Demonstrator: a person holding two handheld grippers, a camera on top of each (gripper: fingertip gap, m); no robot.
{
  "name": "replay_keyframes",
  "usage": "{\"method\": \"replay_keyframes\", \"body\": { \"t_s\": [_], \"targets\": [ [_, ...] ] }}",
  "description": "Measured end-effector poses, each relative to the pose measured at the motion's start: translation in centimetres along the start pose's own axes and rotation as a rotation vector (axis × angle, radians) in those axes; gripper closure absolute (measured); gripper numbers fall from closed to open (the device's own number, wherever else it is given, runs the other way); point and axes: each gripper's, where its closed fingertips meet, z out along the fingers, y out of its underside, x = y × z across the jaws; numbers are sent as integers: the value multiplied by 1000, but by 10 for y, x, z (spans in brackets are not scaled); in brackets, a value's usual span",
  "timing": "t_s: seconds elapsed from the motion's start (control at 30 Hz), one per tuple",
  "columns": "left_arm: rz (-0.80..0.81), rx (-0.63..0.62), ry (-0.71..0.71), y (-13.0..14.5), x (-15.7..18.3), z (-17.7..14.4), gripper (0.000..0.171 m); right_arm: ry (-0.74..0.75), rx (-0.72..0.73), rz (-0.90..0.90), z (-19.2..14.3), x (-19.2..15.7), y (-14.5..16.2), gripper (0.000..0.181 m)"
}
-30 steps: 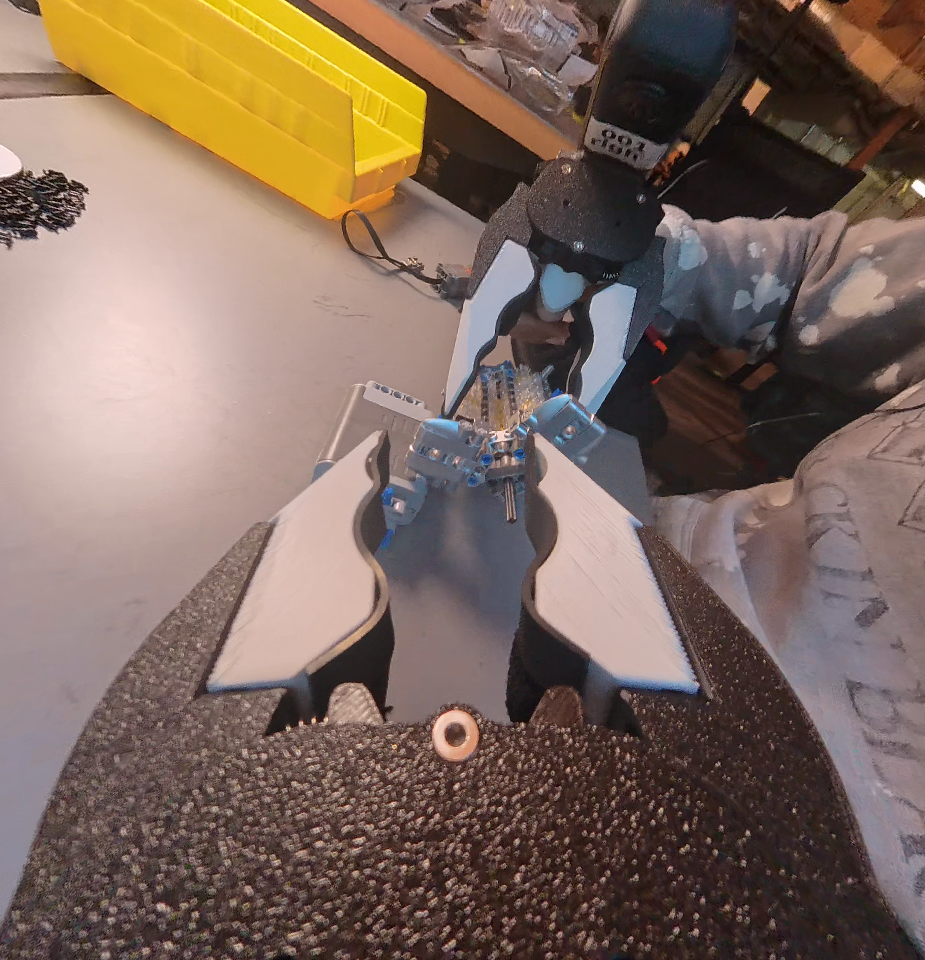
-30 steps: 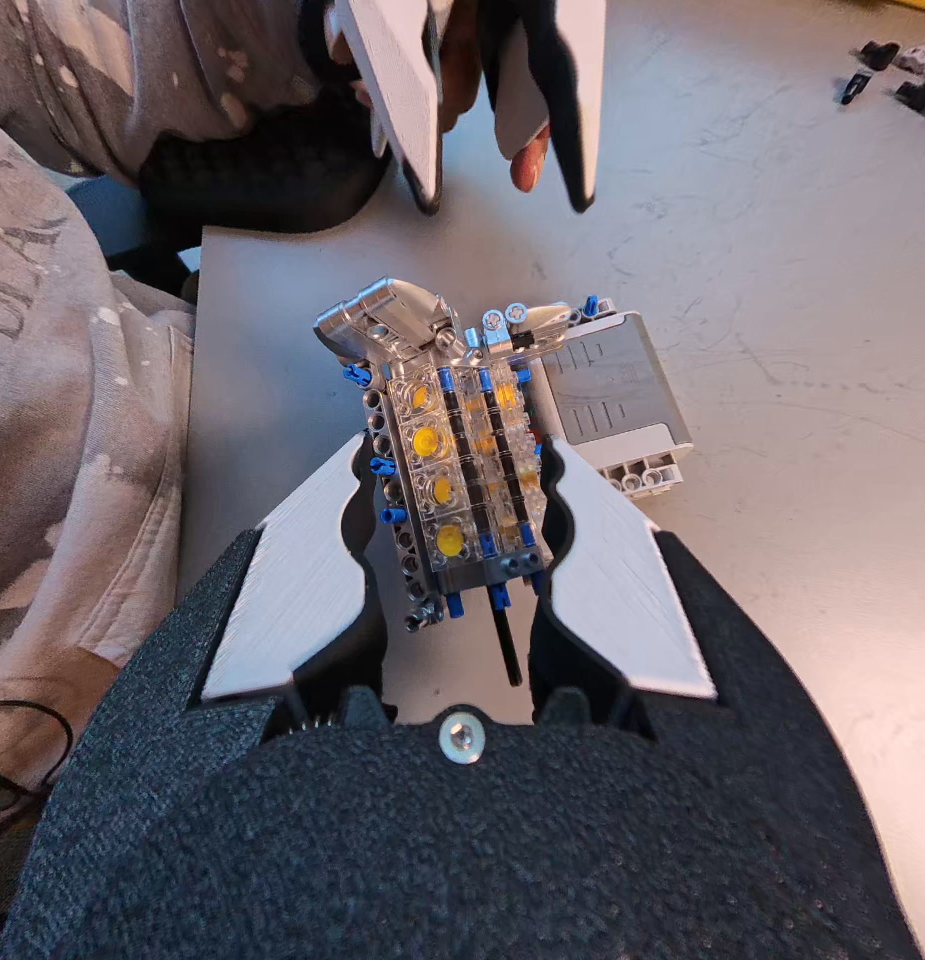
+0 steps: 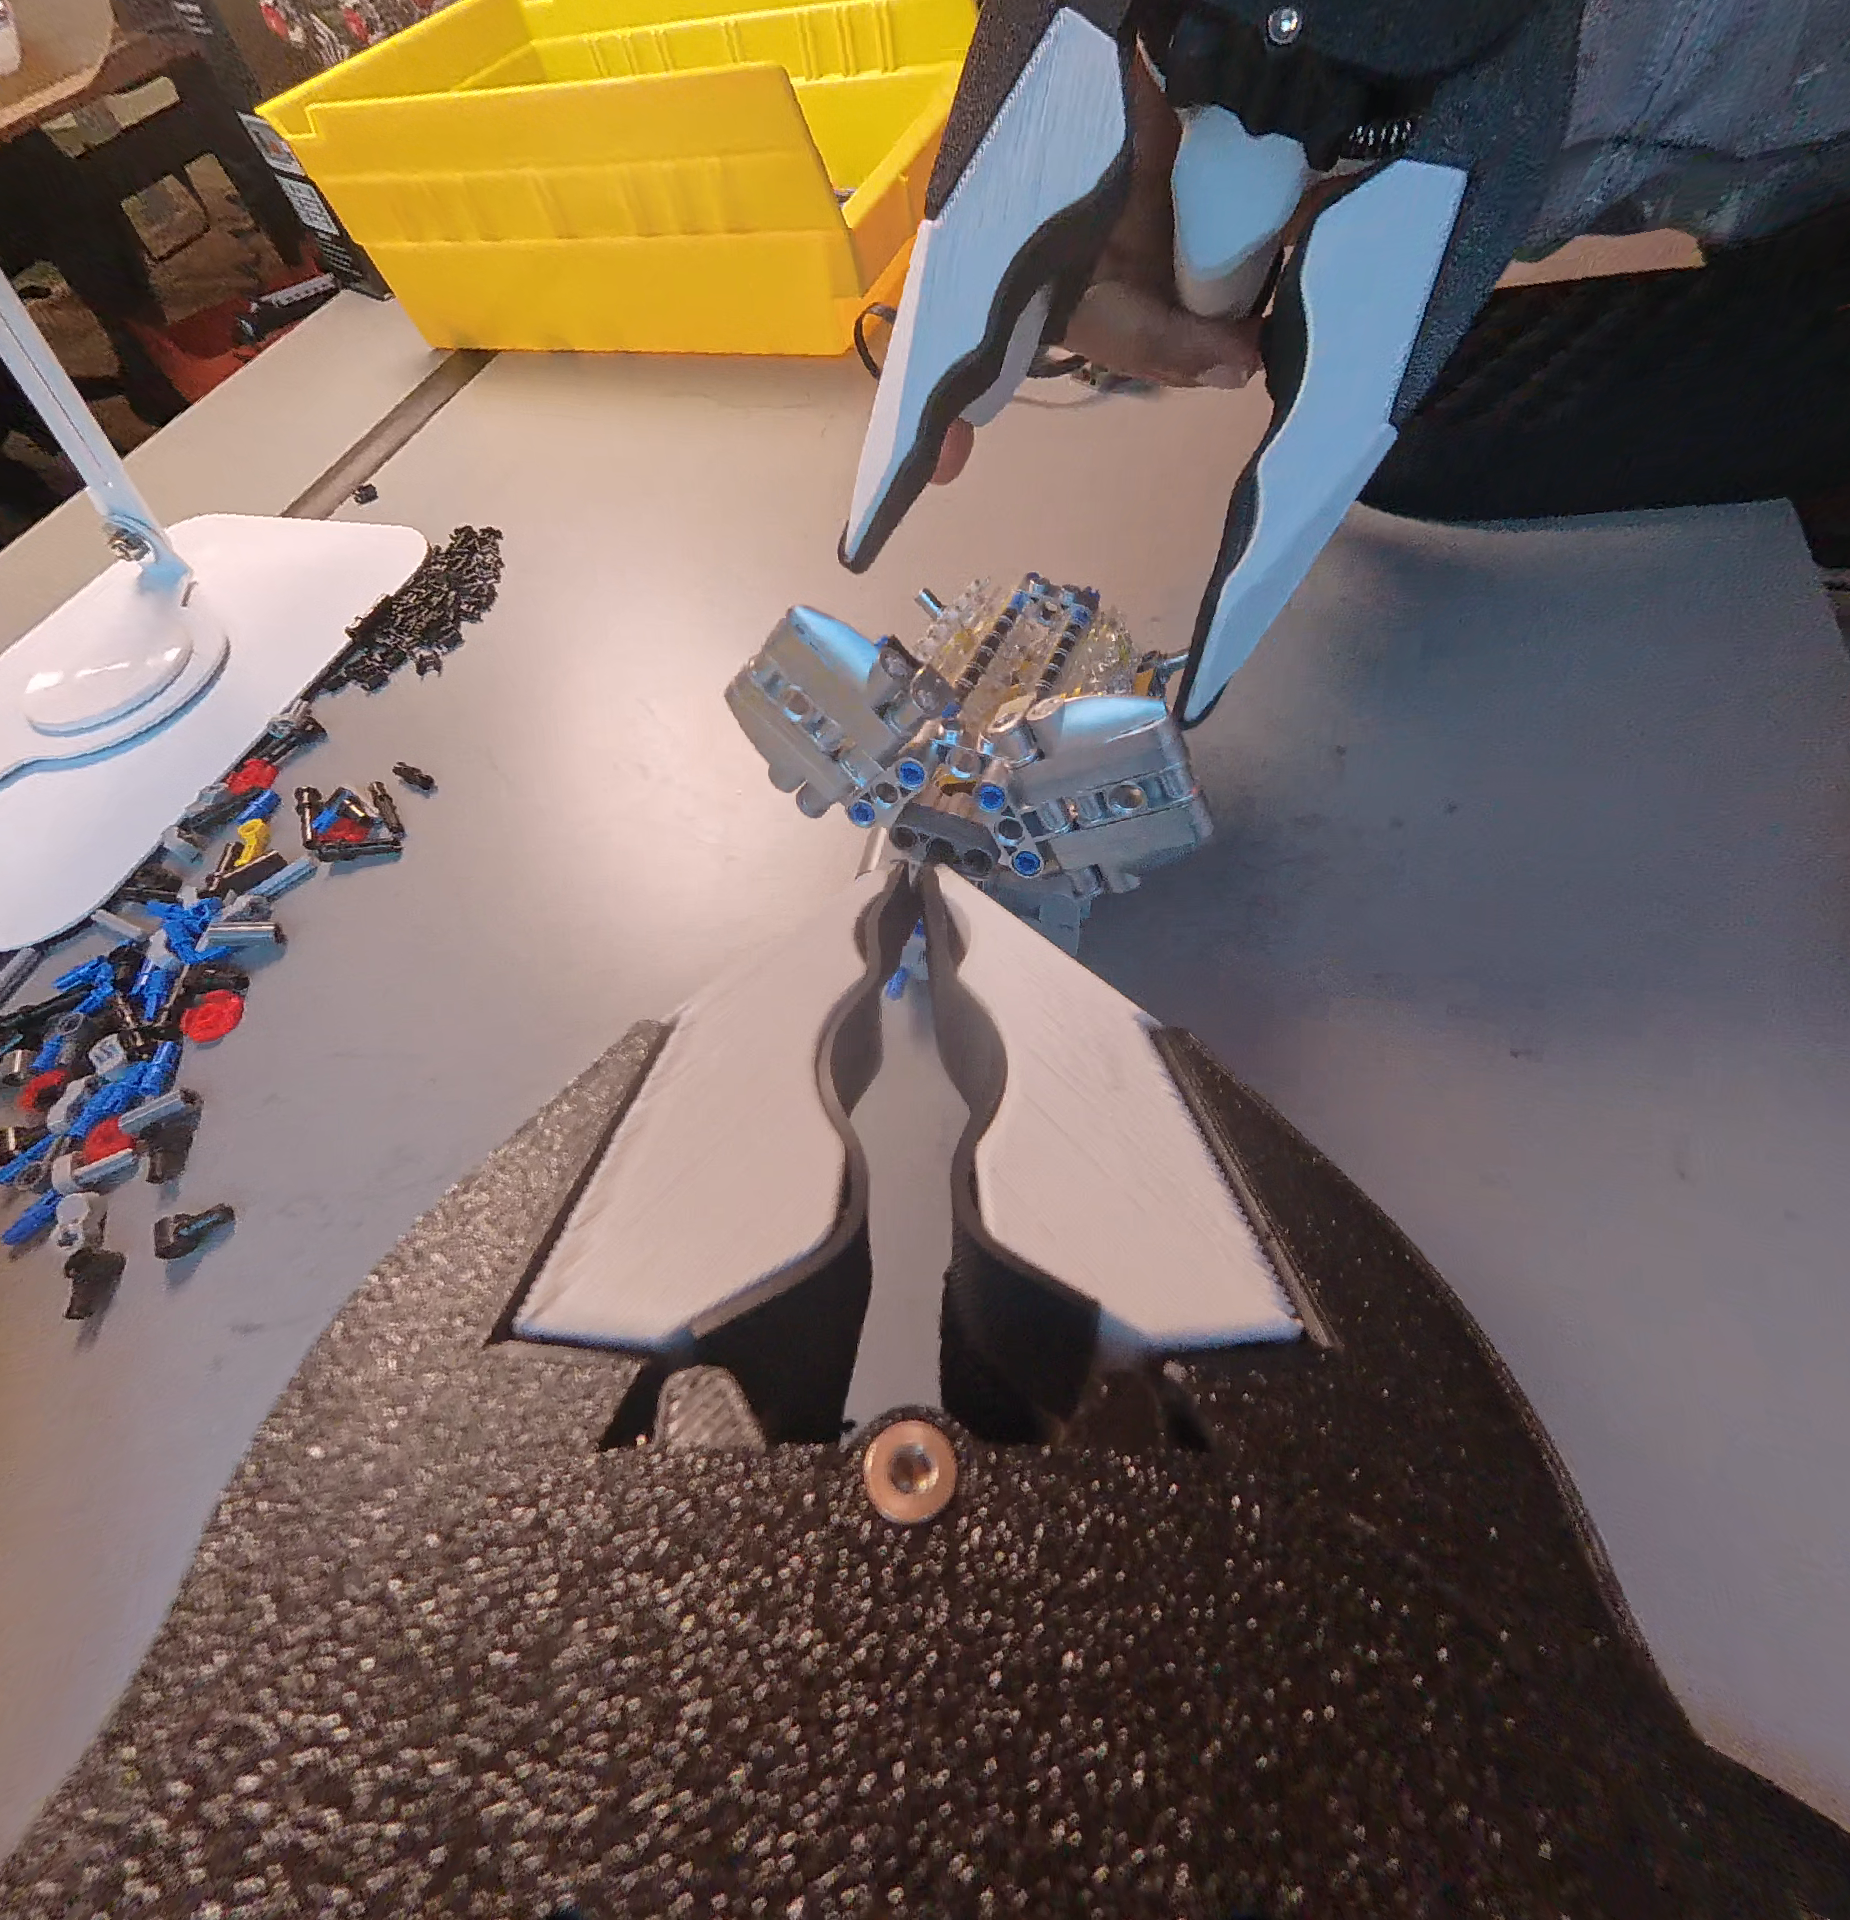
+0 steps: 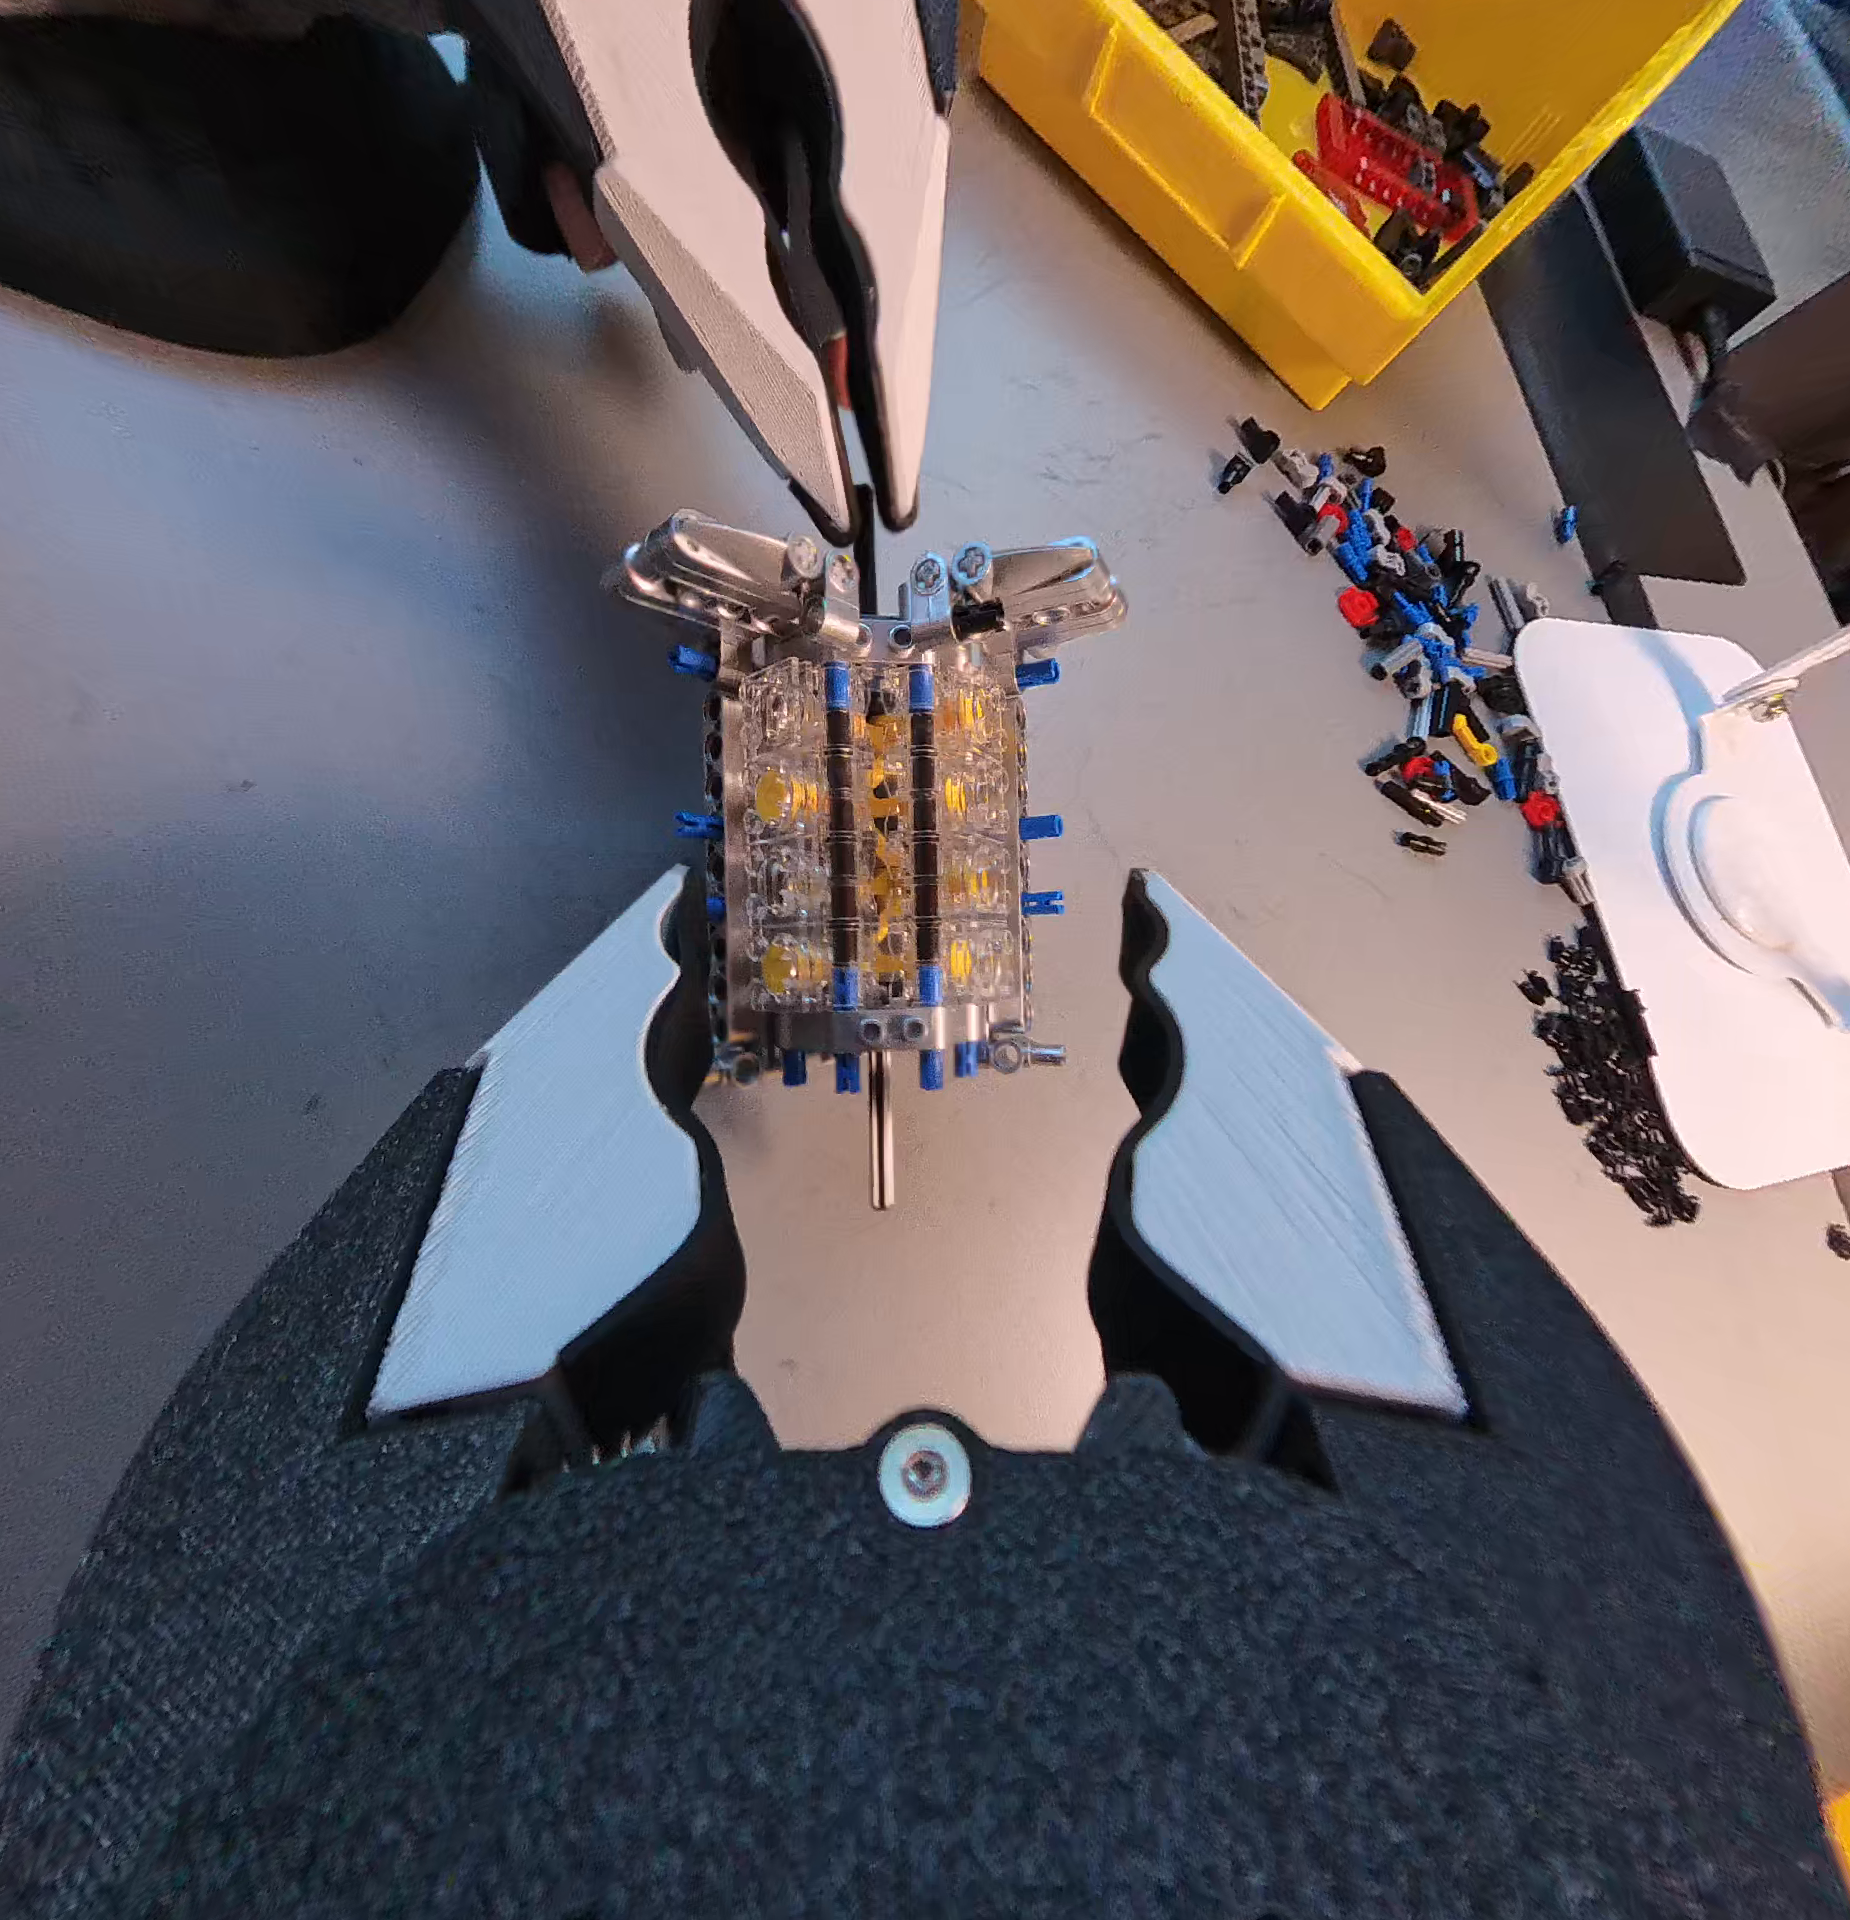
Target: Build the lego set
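Standing on the grey table (image 4: 277, 727) is a small brick-built engine model (image 4: 874, 831): clear blocks with yellow pistons showing through, two black rods with blue ends running lengthwise, blue pins along both sides, silver curved covers at the far end and a grey axle jutting from the near end. The left gripper (image 3: 905, 883) has its fingers pressed nearly together on a thin black axle at the model's silver-covered end; in the right wrist view that axle runs from its fingertips (image 4: 900, 488) down into the model. The right gripper (image 4: 905, 883) is spread wide, one finger on each side of the model's near half; the left finger looks close to or touching the side, the right one apart.

A second ago the left gripper was open and the right one sat tighter around the model; a grey box that then lay beside the model is gone from both views, and the model now stands squarer to the right camera.

A yellow bin (image 3: 609, 208), a white lamp base (image 3: 173, 665) and a scatter of loose pieces (image 3: 131, 1029) lie off to one side. Whether the axle is fully seated cannot be made out; the gripper tips hide the joint.
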Motion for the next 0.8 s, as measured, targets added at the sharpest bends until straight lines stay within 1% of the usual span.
{"method": "replay_keyframes", "body": {
  "t_s": [0.07, 0.13, 0.2, 0.27, 0.4, 0.47, 0.5, 0.53, 0.6, 0.67, 0.73, 0.77, 0.8],
  "targets": [
    [-12, 5, 10, 1, -2, -2, 160, -42, -34, -9, -1, -5, 2, 109],
    [-24, -10, 30, 6, -2, -1, 150, -38, -60, -39, 3, -9, 2, 112],
    [-13, -24, 32, 10, -1, 2, 149, -12, -106, -95, 10, -11, 5, 115],
    [6, -35, 24, 12, 0, 5, 148, 12, -122, -131, 13, -10, 6, 115],
    [80, -32, -29, 11, -5, 9, 149, -58, -84, -68, 12, -11, 5, 115],
    [96, -23, -4, 10, -1, 10, 150, -111, -66, -52, 12, -11, 5, 115],
    [97, -20, 8, 9, 1, 10, 152, -141, -62, -39, 11, -11, 5, 115],
    [96, -16, 22, 8, 3, 10, 159, -173, -61, -31, 11, -11, 5, 116],
    [81, -15, 40, 8, 4, 10, 164, -229, -66, -19, 11, -11, 4, 115],
    [57, -21, 55, 8, 4, 10, 165, -258, -78, -16, 12, -9, 4, 115],
    [13, -28, 75, 8, 5, 10, 166, -225, -102, -39, 14, -4, 4, 118],
    [-13, -27, 88, 7, 6, 10, 168, -183, -105, -64, 15, 1, 2, 124],
    [-42, -20, 93, 6, 6, 10, 170, -161, -88, -85, 14, 3, -3, 124]
  ]
}}
